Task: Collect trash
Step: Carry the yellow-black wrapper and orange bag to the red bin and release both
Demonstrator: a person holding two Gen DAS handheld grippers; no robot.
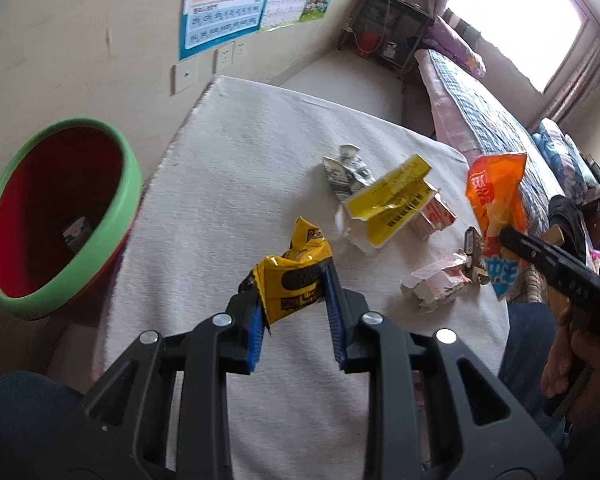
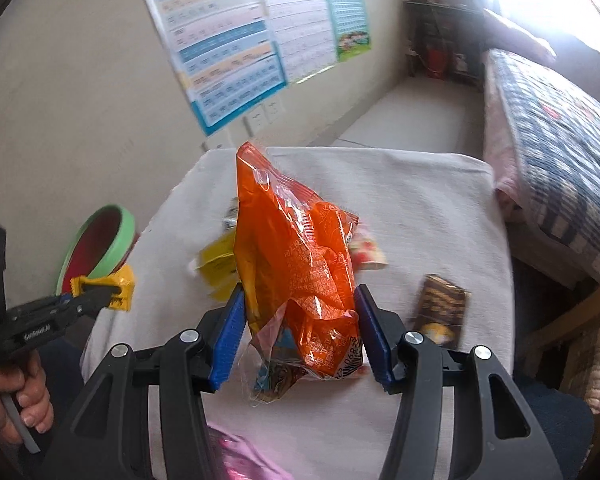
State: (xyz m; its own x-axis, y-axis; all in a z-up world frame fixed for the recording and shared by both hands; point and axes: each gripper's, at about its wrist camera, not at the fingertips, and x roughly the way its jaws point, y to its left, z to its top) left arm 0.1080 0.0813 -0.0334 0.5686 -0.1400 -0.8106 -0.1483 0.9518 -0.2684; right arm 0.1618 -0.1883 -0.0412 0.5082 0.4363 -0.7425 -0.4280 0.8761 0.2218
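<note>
Carry step: left gripper (image 1: 294, 300) clamps yellow wrapper (image 1: 296, 276); right gripper (image 2: 300, 332) clamps orange bag (image 2: 296, 256). Next: swing both over bin (image 1: 134, 184), release.

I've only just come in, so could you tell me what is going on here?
A person is clearing trash off a white-covered table, one gripper in each hand. The left gripper holds a yellow wrapper; the right gripper holds an orange bag. More wrappers lie on the table, and a green-rimmed red bin stands beside it.
</note>
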